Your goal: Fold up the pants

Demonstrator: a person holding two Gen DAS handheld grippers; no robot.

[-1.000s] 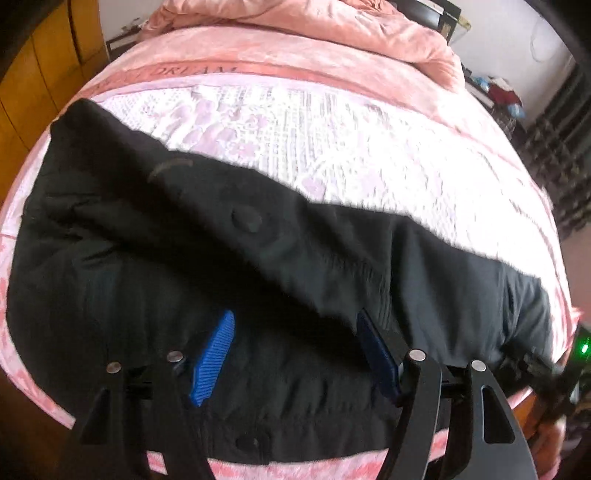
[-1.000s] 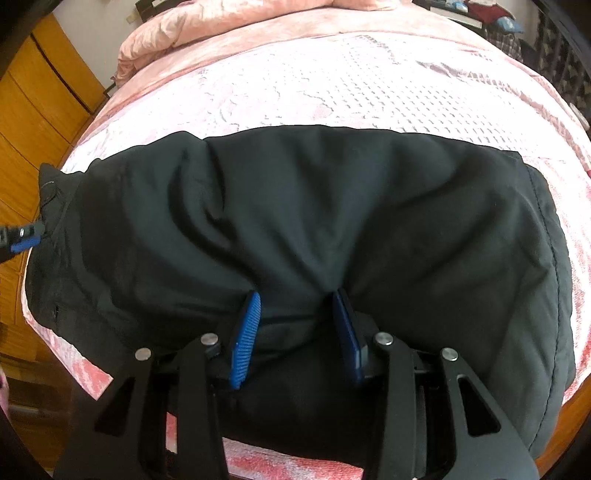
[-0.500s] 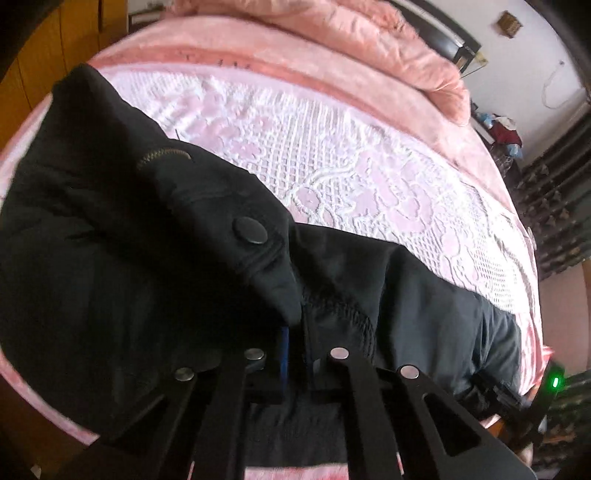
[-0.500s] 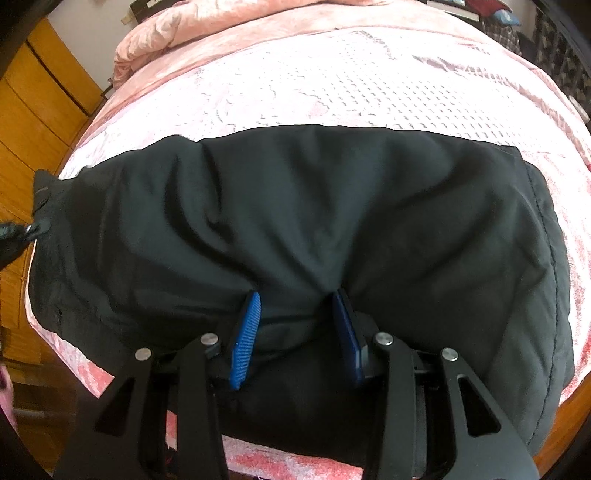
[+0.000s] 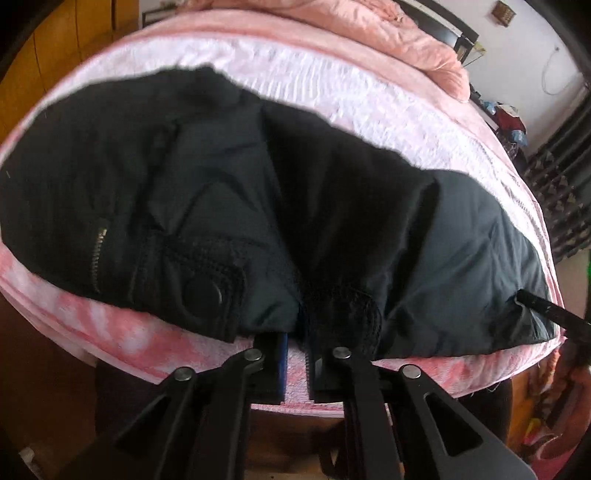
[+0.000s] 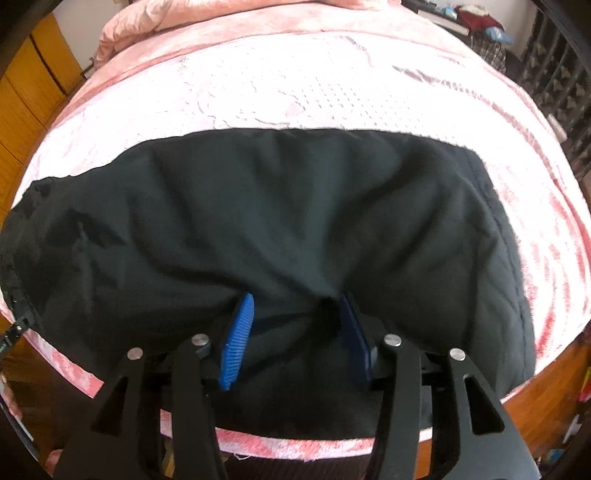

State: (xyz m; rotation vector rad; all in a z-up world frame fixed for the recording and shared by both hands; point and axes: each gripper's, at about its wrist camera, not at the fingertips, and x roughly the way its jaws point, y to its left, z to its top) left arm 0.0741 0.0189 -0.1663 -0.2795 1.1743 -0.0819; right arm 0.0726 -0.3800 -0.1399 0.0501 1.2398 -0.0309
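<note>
Black pants lie across the near edge of a pink bed. In the left wrist view the waistband with its snap button and zipper is folded over toward the bed's front edge. My left gripper is shut on the waistband edge, pads nearly together. In the right wrist view the pants fill the near bed. My right gripper stands open, with a bunch of black cloth lying between its blue pads. The right gripper's tip also shows at the far right of the left wrist view.
A pink quilt is heaped at the head of the bed. A yellow-orange wardrobe stands to the left. Clutter and dark shelving stand to the right. The white lace bedspread lies beyond the pants.
My left gripper shut on the waistband and pulled it over toward the near bed edge, turning the button flap down. The right gripper stayed in place, still open around the cloth.
</note>
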